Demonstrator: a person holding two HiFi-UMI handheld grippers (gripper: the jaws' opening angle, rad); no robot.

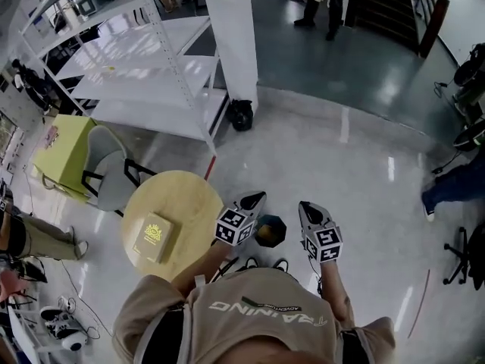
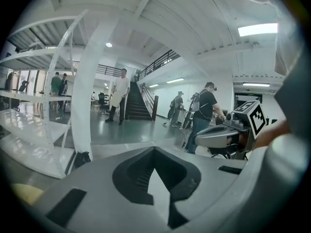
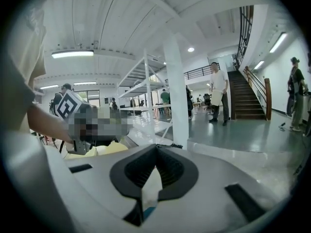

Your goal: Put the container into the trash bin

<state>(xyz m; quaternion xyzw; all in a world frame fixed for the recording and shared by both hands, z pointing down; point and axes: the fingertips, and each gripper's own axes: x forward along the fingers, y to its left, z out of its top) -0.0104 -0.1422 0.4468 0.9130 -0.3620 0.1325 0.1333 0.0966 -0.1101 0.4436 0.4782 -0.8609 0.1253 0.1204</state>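
Jaws on both grippers are pressed together with nothing between them; the left gripper (image 1: 253, 200) and the right gripper (image 1: 306, 208) sit side by side in front of the person's chest, aimed out across the room rather than down; the container (image 1: 154, 237), which I take to be the flat yellow box, lies untouched on the round table (image 1: 182, 194) off to the left; the trash bin (image 1: 270, 230), a dark thing on the floor, shows between the 2 grippers, partly covered by the left one; the pick looks not yet begun; likely trouble: a closed jaw reaching the box would only shove it along or off the table; lying flat, it offers little edge to pinch; the bin's mouth looks small, so a crooked drop could catch the rim and spill out
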